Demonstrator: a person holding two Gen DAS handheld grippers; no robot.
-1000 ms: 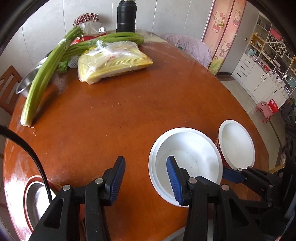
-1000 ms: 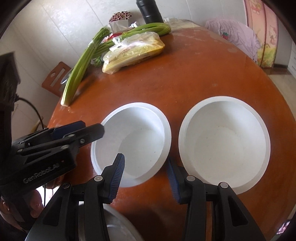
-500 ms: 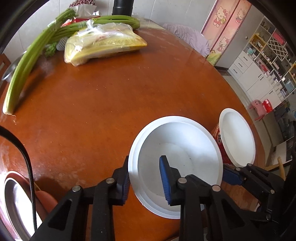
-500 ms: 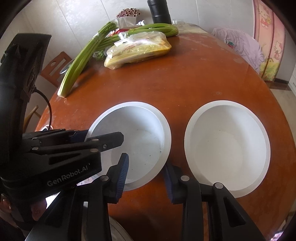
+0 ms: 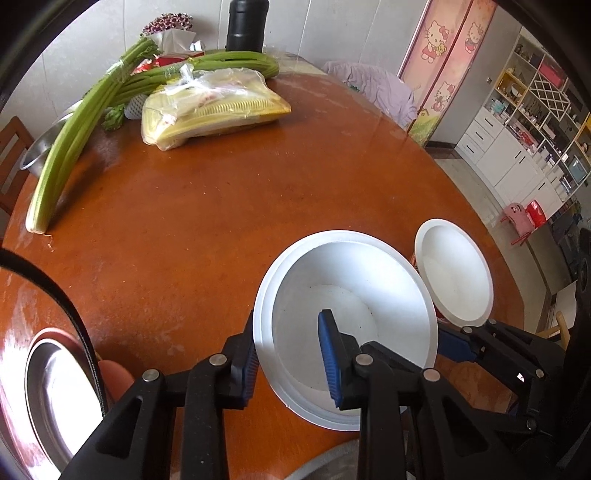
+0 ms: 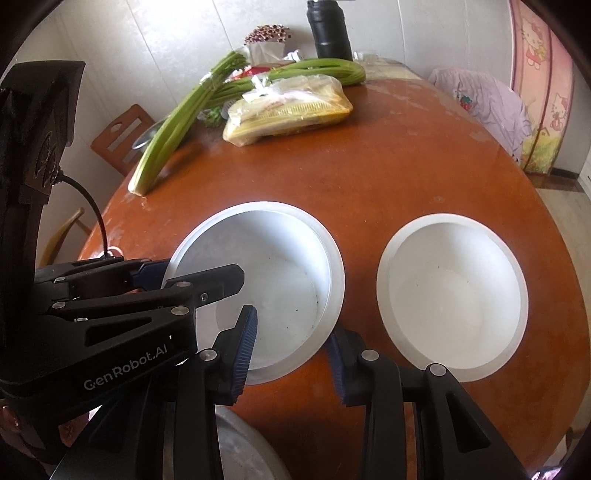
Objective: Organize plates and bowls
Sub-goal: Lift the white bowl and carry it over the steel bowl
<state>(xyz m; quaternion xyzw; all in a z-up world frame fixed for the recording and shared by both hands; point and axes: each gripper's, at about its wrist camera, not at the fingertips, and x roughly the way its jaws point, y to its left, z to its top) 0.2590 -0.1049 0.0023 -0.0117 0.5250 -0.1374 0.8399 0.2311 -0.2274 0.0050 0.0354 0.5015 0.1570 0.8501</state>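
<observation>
Two white bowls stand on the round orange-brown table (image 5: pixel 229 229). Both grippers hold the nearer bowl (image 5: pixel 354 295) (image 6: pixel 273 280). My left gripper (image 5: pixel 290 362) is shut on its left rim, one blue pad inside the wall and one outside. In the right wrist view this left gripper (image 6: pixel 177 275) reaches in from the left. My right gripper (image 6: pixel 291 354) is shut on the bowl's near right rim; its blue pad (image 5: pixel 454 347) shows at the right of the left wrist view. The second white bowl (image 6: pixel 450 299) (image 5: pixel 454 273) sits apart to the right, untouched.
Long celery stalks (image 5: pixel 74 147), a yellow plastic-wrapped pack (image 5: pixel 214 107) and a black flask (image 5: pixel 245 26) lie at the table's far side. A steel dish (image 5: pixel 55 398) sits at the near left by a black cable. Another steel rim (image 6: pixel 240 450) shows below. A wooden chair (image 6: pixel 122 136) stands left.
Both grippers stood open a second ago. They have closed on the nearer bowl's rim, the left after shifting right onto the left wall.
</observation>
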